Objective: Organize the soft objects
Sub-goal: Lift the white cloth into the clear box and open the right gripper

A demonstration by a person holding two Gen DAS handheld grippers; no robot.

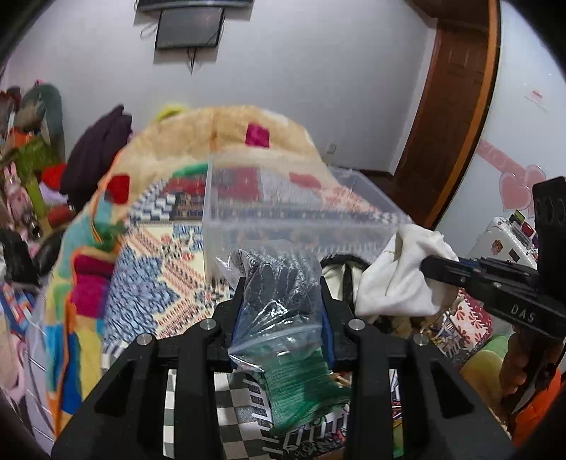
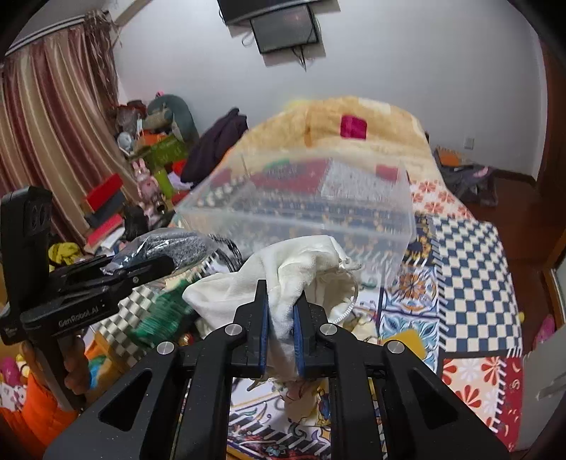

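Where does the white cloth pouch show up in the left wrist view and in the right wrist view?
Left wrist view: the white cloth pouch sits right of centre, pinched by the right gripper coming in from the right edge.
Right wrist view: the same pouch is at centre, clamped between that gripper's blue pads.
Shared landmark: the clear plastic bin just behind the pouch in both views.

Two wrist fisheyes, both facing down the bed

Each looks forward and slightly down along its own fingers, close over the patchwork bed (image 1: 169, 247). Both share the clear plastic box (image 2: 300, 208), the wall screen (image 1: 189, 28), and each catches the other gripper at its edge.
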